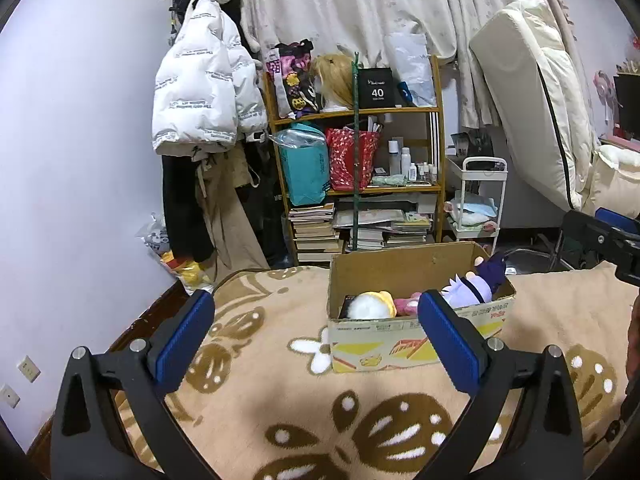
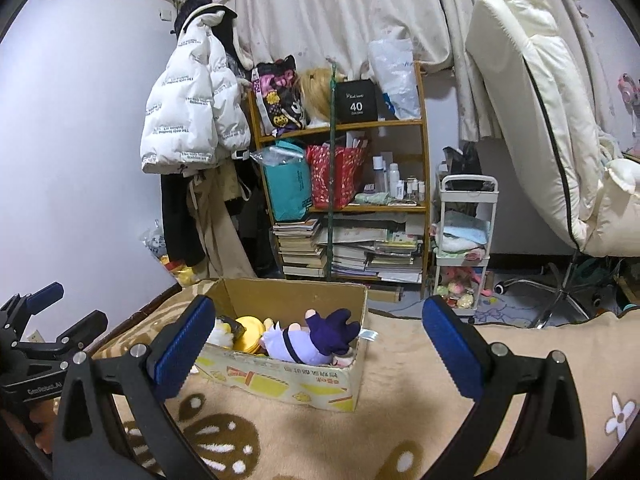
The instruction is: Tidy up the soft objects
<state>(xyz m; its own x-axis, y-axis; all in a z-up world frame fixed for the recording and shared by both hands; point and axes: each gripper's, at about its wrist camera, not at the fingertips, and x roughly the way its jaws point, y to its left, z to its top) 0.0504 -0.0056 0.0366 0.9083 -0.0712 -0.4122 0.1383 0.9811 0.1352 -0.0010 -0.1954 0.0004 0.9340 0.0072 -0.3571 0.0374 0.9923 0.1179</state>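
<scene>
An open brown cardboard box [image 1: 416, 332] with yellow printed sides sits on a beige fleece blanket [image 1: 280, 400] patterned with brown leaves and white flowers, spread over a bed. Inside the box lie several plush toys: a purple-and-lavender plush doll [image 2: 316, 338] at the right end, a white fluffy plush with yellow trim [image 1: 370, 306] at the left end, and a pink plush [image 1: 406, 306] between them. The left claw [image 1: 316, 340] stands wide open with nothing between its blue-padded fingers, held above the blanket on the near side of the box. The right claw [image 2: 318, 344] is likewise spread wide and empty, near the box's right end. Far behind stand a wooden shelf [image 1: 400, 111] crowded with bags, bottles and stacked books, and a white puffer jacket [image 1: 204, 92] hanging to its left.
</scene>
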